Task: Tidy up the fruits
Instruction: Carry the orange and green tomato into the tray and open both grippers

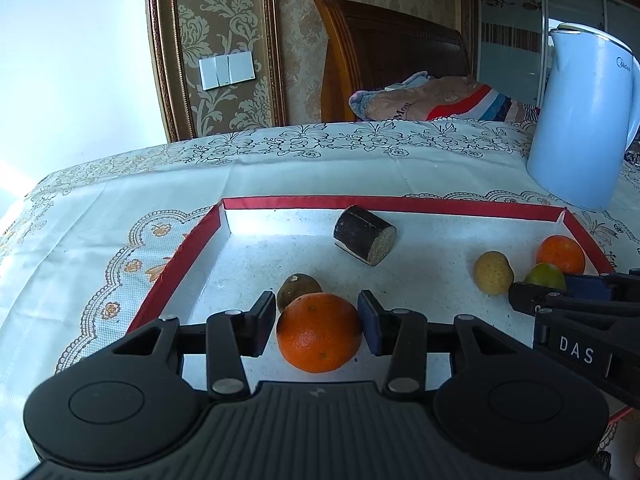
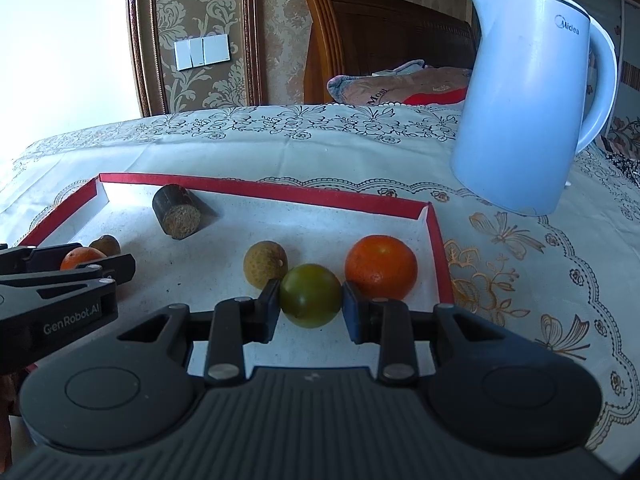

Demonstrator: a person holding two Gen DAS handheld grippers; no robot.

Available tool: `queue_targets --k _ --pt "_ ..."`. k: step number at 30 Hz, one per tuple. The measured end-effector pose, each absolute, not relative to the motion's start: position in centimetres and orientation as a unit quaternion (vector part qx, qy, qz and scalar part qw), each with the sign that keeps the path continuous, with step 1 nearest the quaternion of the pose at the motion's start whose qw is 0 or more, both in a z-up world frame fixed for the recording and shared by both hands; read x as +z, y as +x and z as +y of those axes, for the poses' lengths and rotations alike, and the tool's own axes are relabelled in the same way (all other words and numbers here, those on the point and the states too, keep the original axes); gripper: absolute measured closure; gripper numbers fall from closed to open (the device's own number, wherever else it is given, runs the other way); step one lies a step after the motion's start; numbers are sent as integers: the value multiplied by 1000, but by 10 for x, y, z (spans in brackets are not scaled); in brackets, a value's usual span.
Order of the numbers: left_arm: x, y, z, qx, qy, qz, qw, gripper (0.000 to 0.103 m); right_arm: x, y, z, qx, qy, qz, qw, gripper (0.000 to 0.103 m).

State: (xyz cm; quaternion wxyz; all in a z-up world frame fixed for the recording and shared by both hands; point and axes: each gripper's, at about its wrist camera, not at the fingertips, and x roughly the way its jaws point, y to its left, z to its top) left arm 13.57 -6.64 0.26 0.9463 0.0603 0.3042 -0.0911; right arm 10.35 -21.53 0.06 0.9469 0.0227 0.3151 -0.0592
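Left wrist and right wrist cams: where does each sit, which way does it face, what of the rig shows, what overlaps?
Left wrist: on the left gripper, looking forward and down into the red-rimmed tray; own fingers straddle the large orange; right gripper enters at right.
Right wrist: on the right gripper, same heading; own fingers clamp the green fruit; left gripper enters at left.
Shared: tray, cut dark cylinder, blue kettle, all the fruit.

Fruits point(image 2: 310, 295) lie in the tray point(image 2: 256, 190) — kettle point(image 2: 524, 120) behind it.
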Motion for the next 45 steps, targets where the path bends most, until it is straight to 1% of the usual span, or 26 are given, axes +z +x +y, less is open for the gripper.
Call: queue_targets --k 4,8,10,12,13,14,16,18,20,24,30,32,42,45 --pt "2 137 -66 -89 57 312 944 55 0 103 -214 -60 19 315 947 71" --pt "1 136 -66 -87 60 312 944 51 1 102 -212 -60 14 314 948 59" --pt "0 136 -66 -87 61 316 943 50 1 101 -211 -60 10 312 948 56" --pt "-1 137 -65 -88 59 319 942 50 1 101 -210 -62 8 311 948 56" --pt "-1 138 -64 -88 58 320 941 49 1 101 -211 -61 9 311 948 53" --pt "-1 138 -64 -89 56 321 941 47 1 101 -211 -60 10 312 948 49" --pt "-1 138 -63 -89 53 318 942 39 1 100 -211 -63 10 310 949 45" --pt "-1 137 -63 -89 56 315 943 39 2 100 -212 -65 11 308 949 42" --pt "0 136 -64 -92 55 315 943 39 1 101 -211 -65 10 309 949 36" --pt "-1 136 -63 -94 54 319 942 36 1 100 -212 -69 10 307 949 31" --pt "4 131 -54 -96 32 312 945 35 2 98 -215 -72 22 305 949 21" --pt "5 129 -52 -98 25 311 945 35 4 95 -216 -73 24 301 950 16" --pt "7 119 -51 -104 22 309 945 35 7 86 -214 -71 25 293 953 14" --pt "8 114 -49 -107 18 306 946 35 8 81 -215 -68 28 290 954 11"
